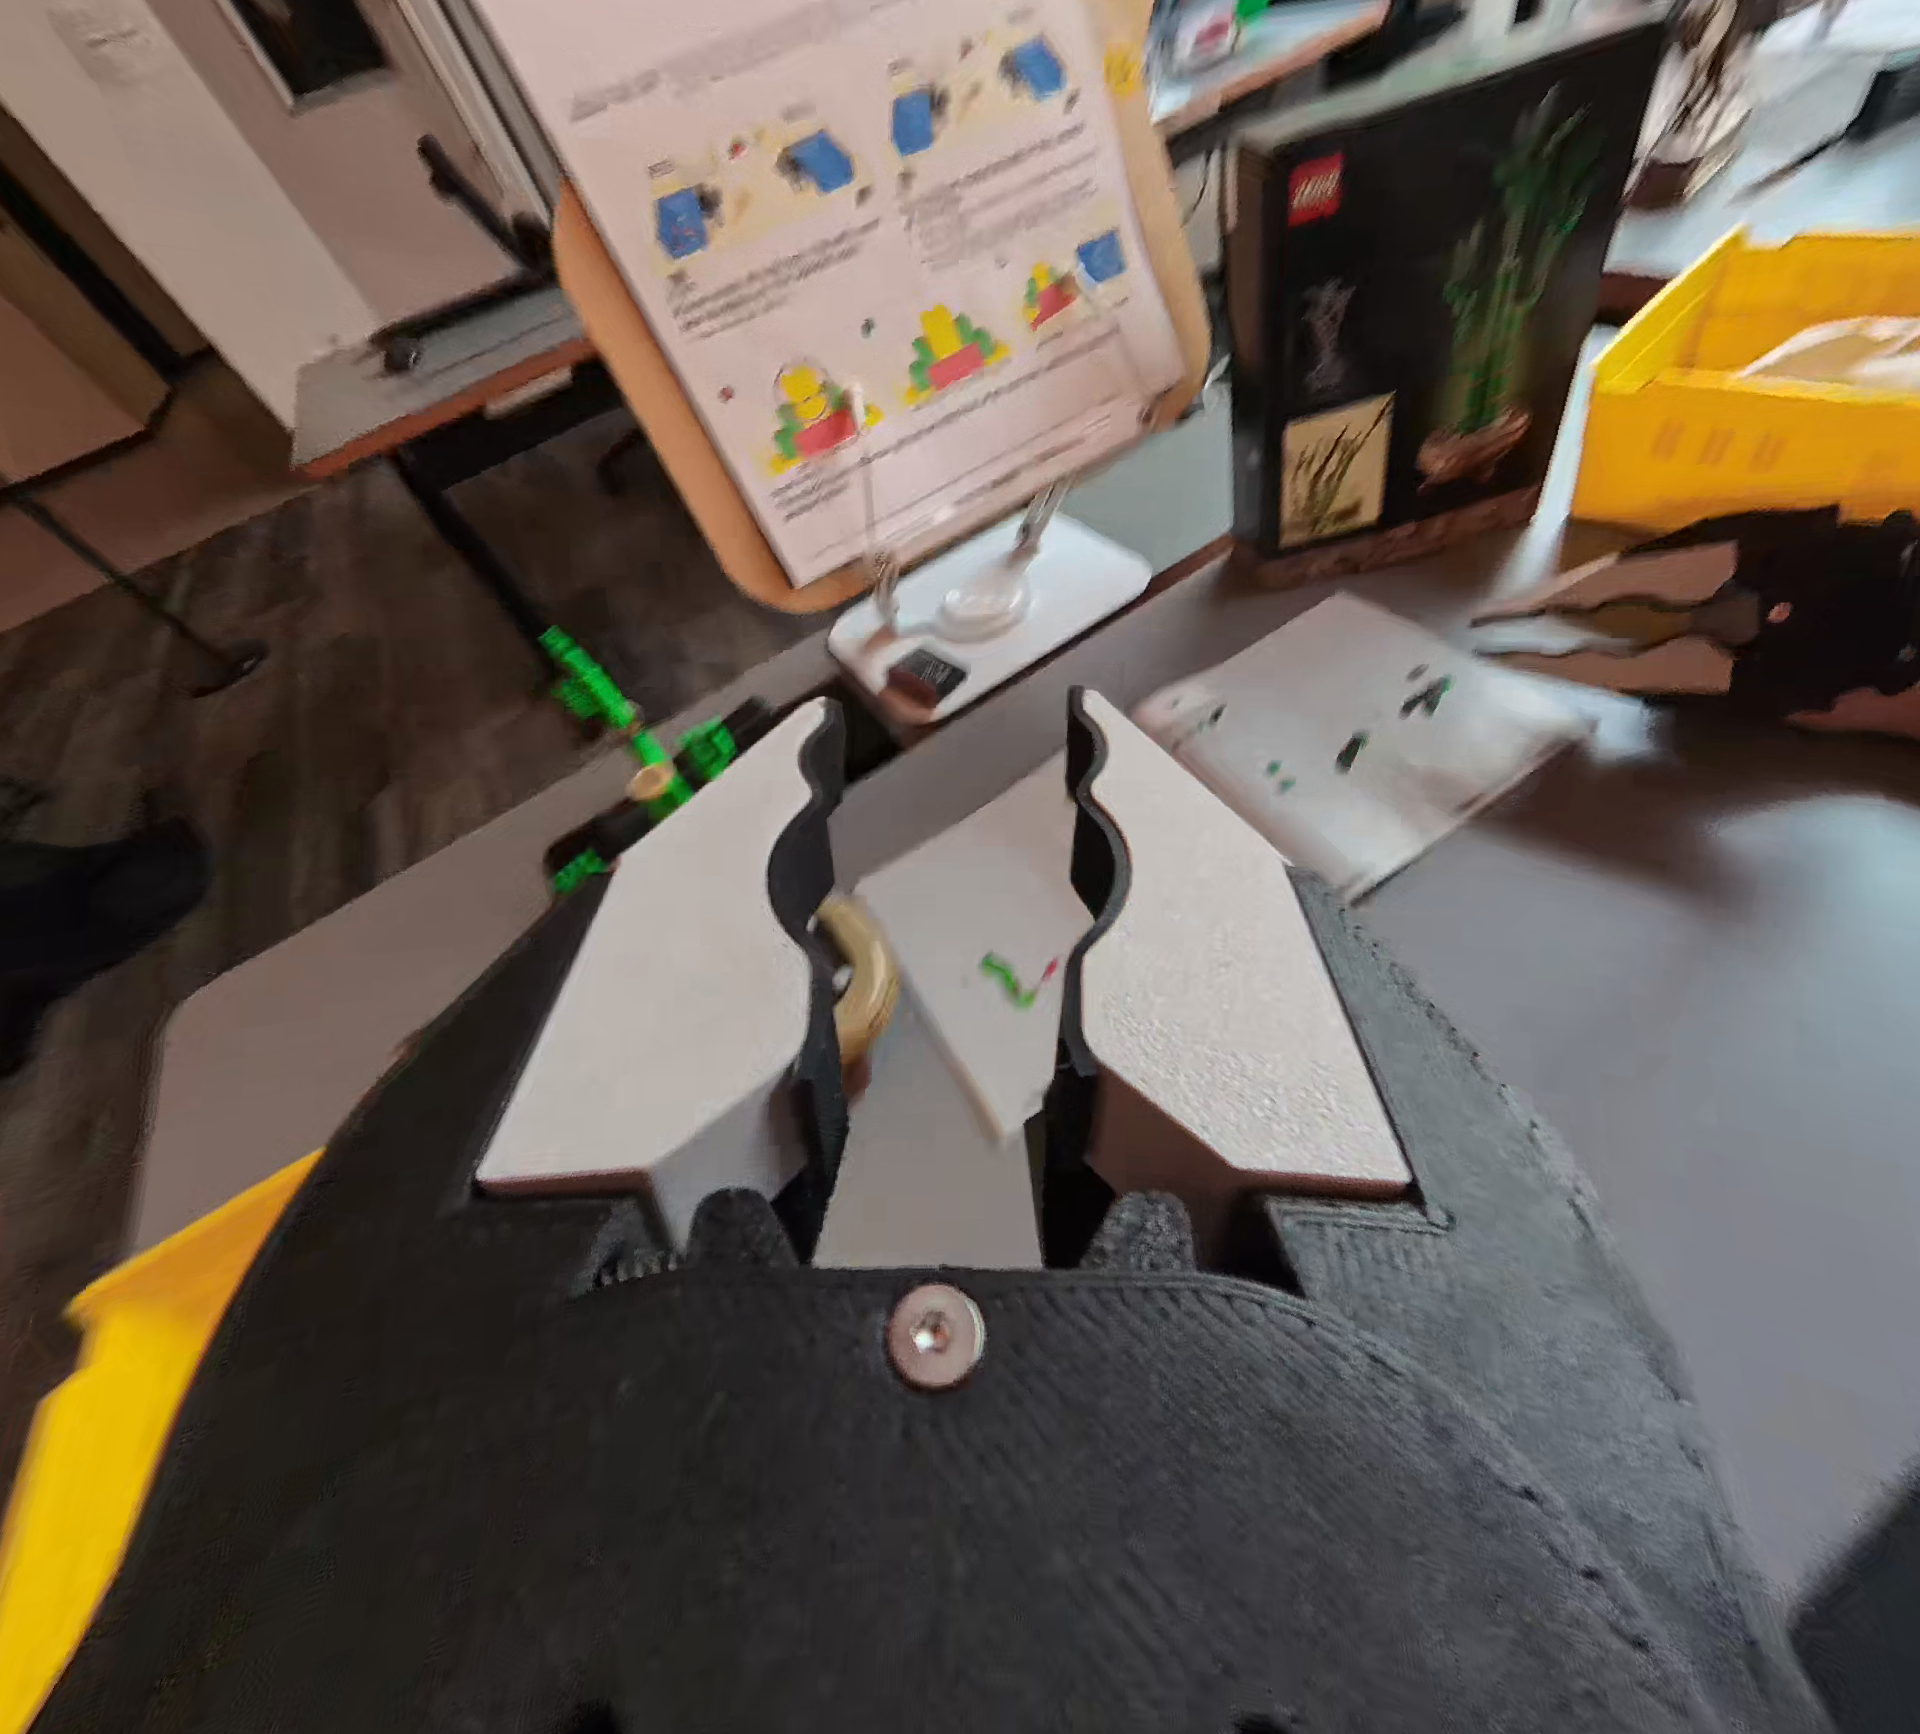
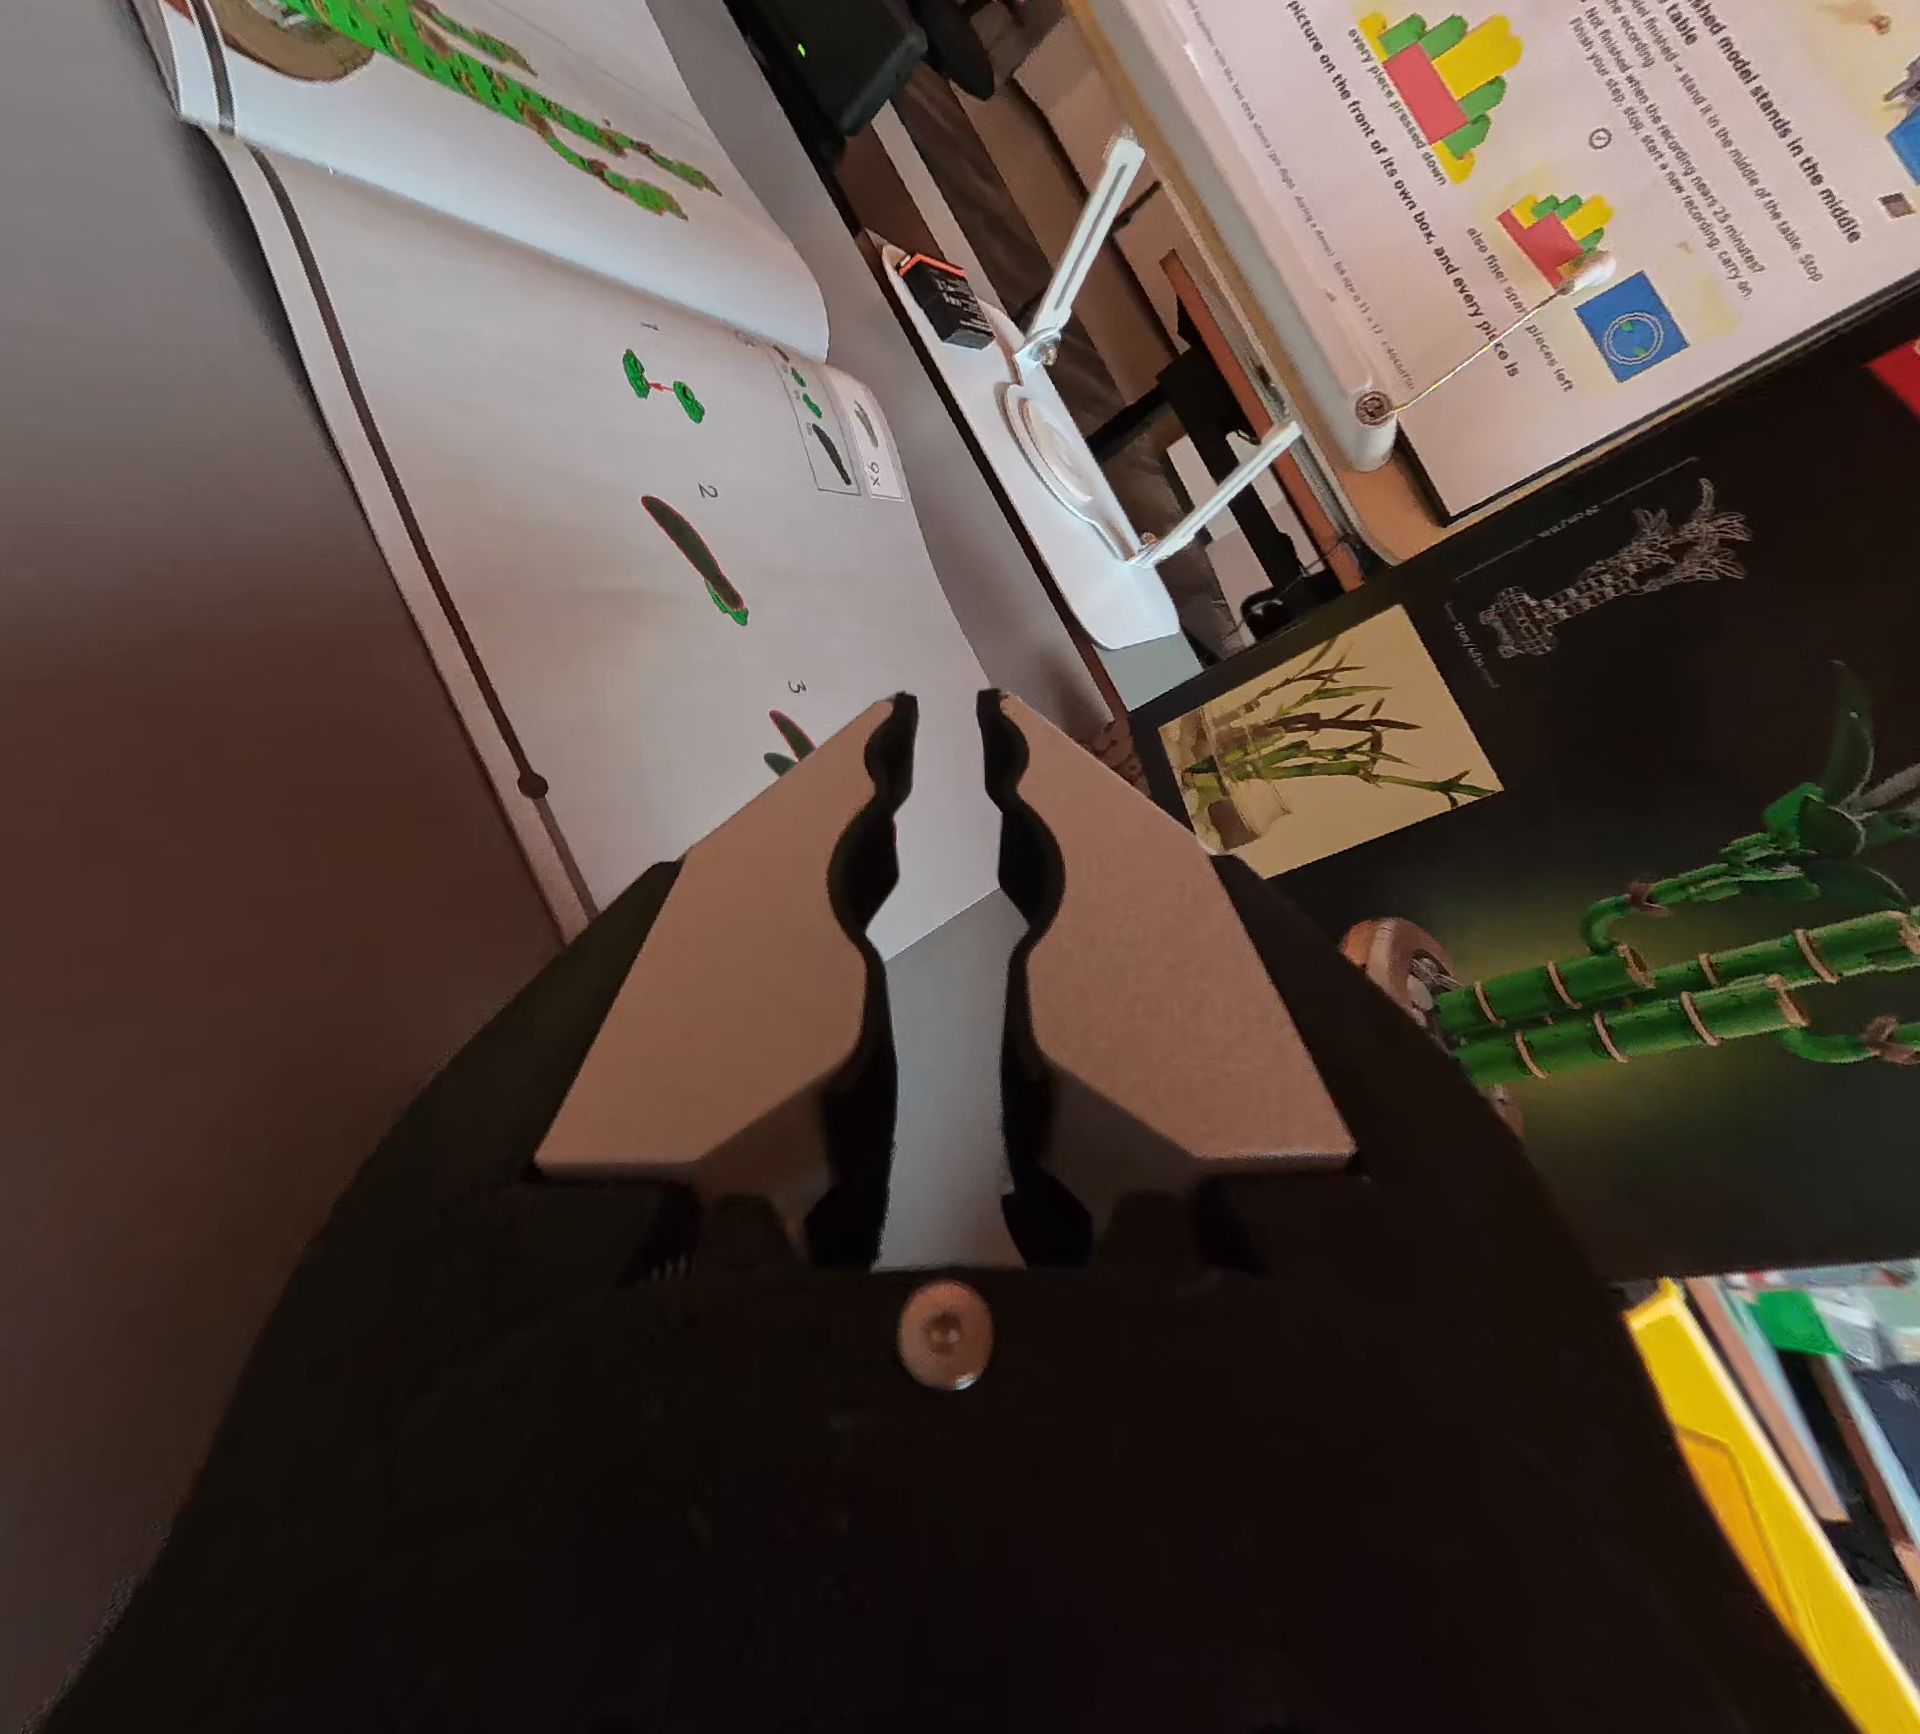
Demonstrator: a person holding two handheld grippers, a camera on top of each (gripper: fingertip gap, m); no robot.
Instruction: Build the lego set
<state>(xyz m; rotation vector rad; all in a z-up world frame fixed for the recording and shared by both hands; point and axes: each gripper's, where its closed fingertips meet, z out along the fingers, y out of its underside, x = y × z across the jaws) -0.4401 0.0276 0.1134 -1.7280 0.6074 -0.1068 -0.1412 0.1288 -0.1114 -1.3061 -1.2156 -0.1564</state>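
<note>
My left gripper [image 1: 956, 728] is open above the grey table [image 1: 1662, 1009]. A tan curved Lego piece [image 1: 862, 978] shows in the gap, close against the inner side of the left finger; I cannot tell if it touches. A white page with a green drawing [image 1: 977, 946] lies under the gap. Green bamboo Lego pieces [image 1: 644, 749] sit beyond the left finger at the table edge. My right gripper [image 2: 948, 702] is tilted over the open instruction booklet [image 2: 623, 489], its fingers a narrow gap apart with nothing between them. It also shows blurred at the right of the left wrist view [image 1: 1818, 614].
The black Lego box [image 1: 1423, 282] [image 2: 1662, 853] stands at the back. A printed sheet on a white stand [image 1: 862, 230] [image 2: 1507, 74] is beside it, with a small black item [image 2: 945, 297] on its base. Yellow bins [image 1: 1766, 375] [image 1: 104, 1372] flank the table. About 40 cm separates my left fingertips from my right. My right tips are about 35 cm from the tan curved Lego piece [image 1: 862, 978], my left tips only 25 cm.
</note>
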